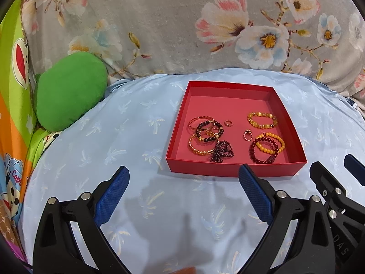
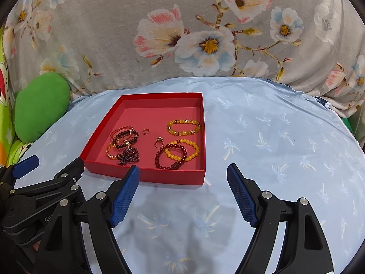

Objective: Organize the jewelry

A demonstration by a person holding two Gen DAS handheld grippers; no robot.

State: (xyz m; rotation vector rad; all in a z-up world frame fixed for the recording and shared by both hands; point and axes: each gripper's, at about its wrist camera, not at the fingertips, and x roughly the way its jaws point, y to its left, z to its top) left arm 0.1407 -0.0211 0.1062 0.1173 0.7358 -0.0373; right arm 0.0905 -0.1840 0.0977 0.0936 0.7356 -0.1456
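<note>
Jewelry in shallow red cardboard tray (image 1: 235,170) mid-frame on my pale blue palm-print cloth (image 1: 127,132), yellow bead bracelet (image 1: 262,120) at its right, my left gripper (image 1: 183,180) and right gripper (image 2: 183,177) both spread wide, empty, lower frame.

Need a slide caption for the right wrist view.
Open right hand-held gripper hovers before a shallow red cardboard tray of beaded bracelets and rings on pale blue palm-print cloth.
</note>
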